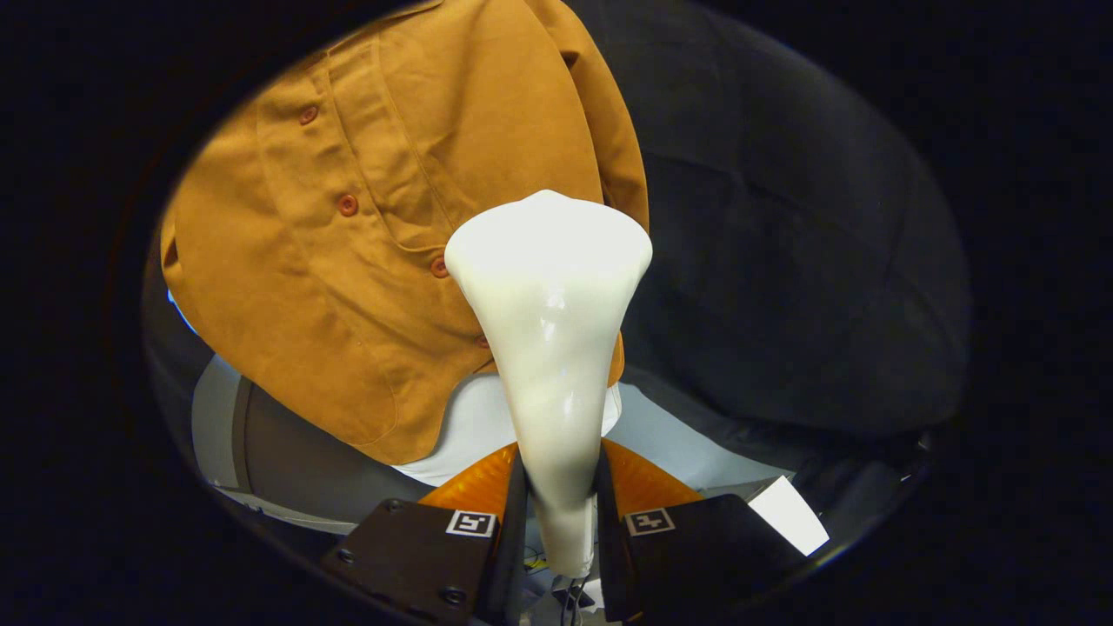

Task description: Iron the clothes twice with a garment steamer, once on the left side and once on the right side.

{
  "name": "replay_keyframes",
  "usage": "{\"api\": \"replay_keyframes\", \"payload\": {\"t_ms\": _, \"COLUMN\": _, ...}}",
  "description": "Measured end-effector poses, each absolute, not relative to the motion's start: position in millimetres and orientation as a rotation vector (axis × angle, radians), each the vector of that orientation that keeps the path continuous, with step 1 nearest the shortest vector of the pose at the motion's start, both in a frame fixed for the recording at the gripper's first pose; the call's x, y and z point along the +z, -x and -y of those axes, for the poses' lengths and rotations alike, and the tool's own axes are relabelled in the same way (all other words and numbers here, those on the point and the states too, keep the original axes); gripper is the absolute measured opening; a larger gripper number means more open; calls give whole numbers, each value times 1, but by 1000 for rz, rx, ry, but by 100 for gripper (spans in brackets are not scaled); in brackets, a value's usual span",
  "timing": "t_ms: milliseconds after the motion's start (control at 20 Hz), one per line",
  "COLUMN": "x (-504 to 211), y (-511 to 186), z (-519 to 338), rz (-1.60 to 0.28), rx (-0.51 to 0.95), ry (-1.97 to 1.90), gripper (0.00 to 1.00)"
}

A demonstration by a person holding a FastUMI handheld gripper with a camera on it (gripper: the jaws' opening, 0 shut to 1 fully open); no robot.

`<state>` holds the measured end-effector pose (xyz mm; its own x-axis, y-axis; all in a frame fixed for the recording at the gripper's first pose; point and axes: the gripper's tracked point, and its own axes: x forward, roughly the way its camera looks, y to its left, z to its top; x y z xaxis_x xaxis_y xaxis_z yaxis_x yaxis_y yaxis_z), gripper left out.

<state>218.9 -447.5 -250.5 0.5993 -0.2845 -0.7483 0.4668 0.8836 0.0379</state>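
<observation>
A mustard-brown button-up shirt [348, 261] hangs ahead of me, its button placket and a chest pocket facing the camera. My gripper [561, 496] is shut on the narrow handle of a white garment steamer [548, 330]. The steamer rises from between the fingers and widens into a flat head. That head sits against the shirt's lower right part, near the hem and beside the lowest buttons. The shirt's right edge runs just behind the steamer head.
Black booth cloth [783, 261] hangs to the right of the shirt. Below the hem lies a white surface [669, 435], with a grey rounded piece [287, 452] at the lower left. A bright white flat piece [787, 513] lies beside the right finger.
</observation>
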Motion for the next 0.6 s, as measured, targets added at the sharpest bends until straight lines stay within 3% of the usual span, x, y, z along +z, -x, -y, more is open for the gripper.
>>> {"api": "replay_keyframes", "payload": {"t_ms": 250, "x": -200, "y": -225, "z": 423, "rz": -652, "rx": -418, "ry": -159, "gripper": 39}}
{"api": "replay_keyframes", "payload": {"t_ms": 600, "x": -118, "y": -234, "z": 329, "rz": -412, "rx": -278, "ry": -90, "gripper": 39}}
